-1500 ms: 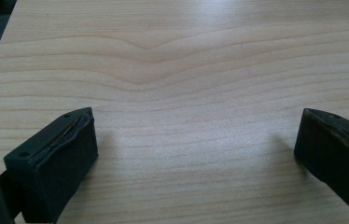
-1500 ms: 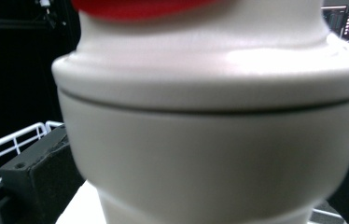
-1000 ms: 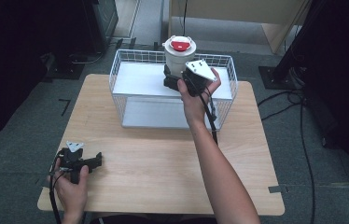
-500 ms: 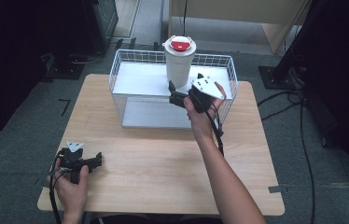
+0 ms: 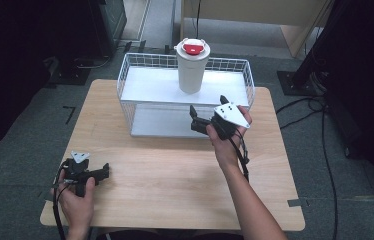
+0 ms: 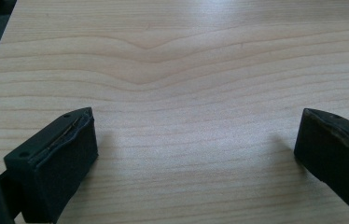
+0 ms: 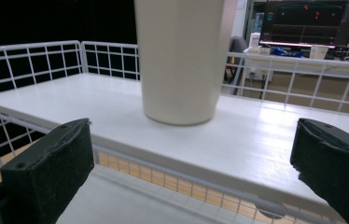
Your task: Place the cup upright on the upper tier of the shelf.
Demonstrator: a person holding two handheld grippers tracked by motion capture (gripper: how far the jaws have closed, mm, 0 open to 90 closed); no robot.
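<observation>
Cup (image 5: 192, 67) upright at the shelf's (image 5: 145, 85) rear edge, probably light, rigid, smooth; grasp mid-wall. Right gripper (image 5: 195, 125) released, apart from it. Left gripper (image 5: 106, 171) released at the table's (image 5: 175, 175) front-left corner.

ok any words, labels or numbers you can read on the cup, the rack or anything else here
None can be read.
Cup: plain white, red lid patch with no lettering visible.
Wire rack: no label.
Screen behind the rack: red and green marks, too blurred to read.

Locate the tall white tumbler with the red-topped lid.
In the high view, the tall white tumbler stands upright on the white wire rack's upper shelf, near its back middle, beyond the right tool.
</observation>
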